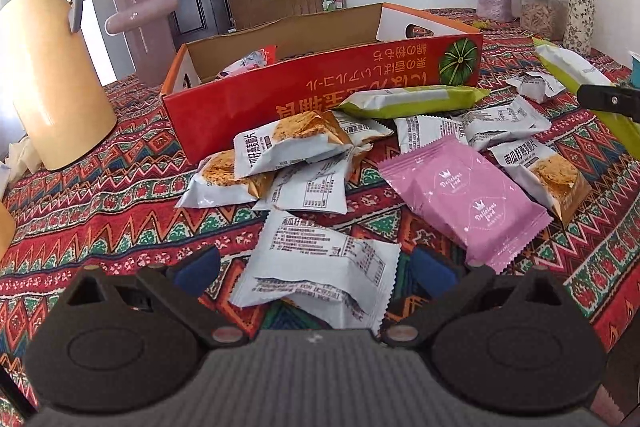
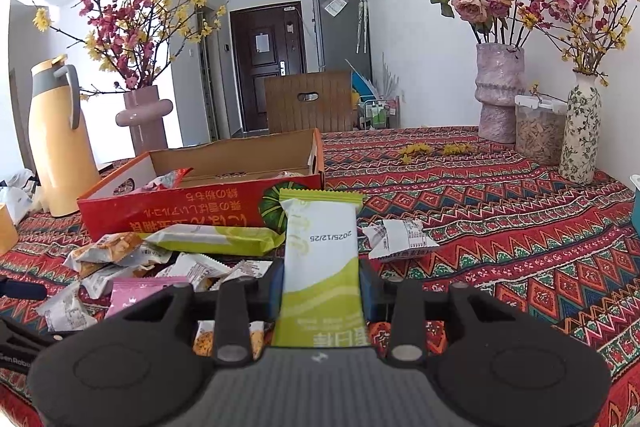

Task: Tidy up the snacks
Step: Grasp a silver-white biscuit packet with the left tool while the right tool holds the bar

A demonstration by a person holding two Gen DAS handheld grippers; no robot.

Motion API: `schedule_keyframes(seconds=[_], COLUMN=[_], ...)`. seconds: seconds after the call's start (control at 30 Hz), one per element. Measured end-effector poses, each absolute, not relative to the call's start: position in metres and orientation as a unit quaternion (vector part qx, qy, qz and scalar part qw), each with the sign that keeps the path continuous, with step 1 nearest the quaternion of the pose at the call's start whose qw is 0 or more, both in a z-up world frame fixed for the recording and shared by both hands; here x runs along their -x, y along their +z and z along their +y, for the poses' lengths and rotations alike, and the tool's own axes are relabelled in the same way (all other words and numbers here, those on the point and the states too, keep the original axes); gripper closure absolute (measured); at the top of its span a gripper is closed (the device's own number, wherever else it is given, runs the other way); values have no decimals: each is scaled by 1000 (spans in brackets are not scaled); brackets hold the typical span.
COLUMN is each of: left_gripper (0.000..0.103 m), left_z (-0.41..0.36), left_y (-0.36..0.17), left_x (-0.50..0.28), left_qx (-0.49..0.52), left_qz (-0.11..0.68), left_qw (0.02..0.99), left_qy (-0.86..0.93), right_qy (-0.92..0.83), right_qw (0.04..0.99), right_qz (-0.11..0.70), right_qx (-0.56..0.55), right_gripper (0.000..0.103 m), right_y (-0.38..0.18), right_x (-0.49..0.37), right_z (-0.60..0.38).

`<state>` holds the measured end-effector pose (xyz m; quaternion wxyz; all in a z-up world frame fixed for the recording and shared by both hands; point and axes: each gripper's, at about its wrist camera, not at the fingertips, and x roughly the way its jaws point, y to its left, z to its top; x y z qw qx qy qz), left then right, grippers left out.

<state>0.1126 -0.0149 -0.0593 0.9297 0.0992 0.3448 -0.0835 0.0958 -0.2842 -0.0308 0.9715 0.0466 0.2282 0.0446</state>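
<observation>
Snacks: a heap of sealed foil packets is lying on the patterned red tablecloth (image 1: 120,187), just in front of the long red cardboard box (image 1: 320,83).
Count: two green-and-white bars, one flat pink packet (image 1: 468,199), about nine small white packets (overlaps are making this uncertain).
Right gripper (image 2: 322,287): pointing slightly downward, its pads pinching one green-and-white bar (image 2: 320,255), lifted clear.
Left gripper (image 1: 316,271): tilting down, jaws standing wide apart around a white packet (image 1: 320,267), not pressing it.
</observation>
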Motion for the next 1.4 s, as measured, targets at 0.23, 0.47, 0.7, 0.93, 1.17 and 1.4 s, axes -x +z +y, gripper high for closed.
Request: schedule_keyframes(seconds=[0.23,0.47,0.7,0.93,1.17,1.4], left_gripper=[17,54,57,57,57,57], left_z=[-2,0,0,3,5,1], left_y=[-58,-53,-53,-47,-30,-10], left_x=[-120,-109,-103,-96,-90,-95], left_qx=[-45,-44,-42,-38,-26,-17], left_qz=[368,354,344,327,298,268], left_qw=[923,927,932,939,950,959], left_qy=[-101,-111,-106,-98,-93,-87], right_qy=[46,54,53,54,59,66], right_qw=[970,968,968,969,970,971], right_qz=[233,239,239,238,233,224], right_qx=[-49,-44,-44,-44,-42,-43], right_gripper=[67,67,67,67,67,67], right_y=[-33,-36,-36,-35,-30,-24], right_x=[-97,-97,-97,-96,-95,-101], right_z=[-285,-280,-280,-280,-275,-268])
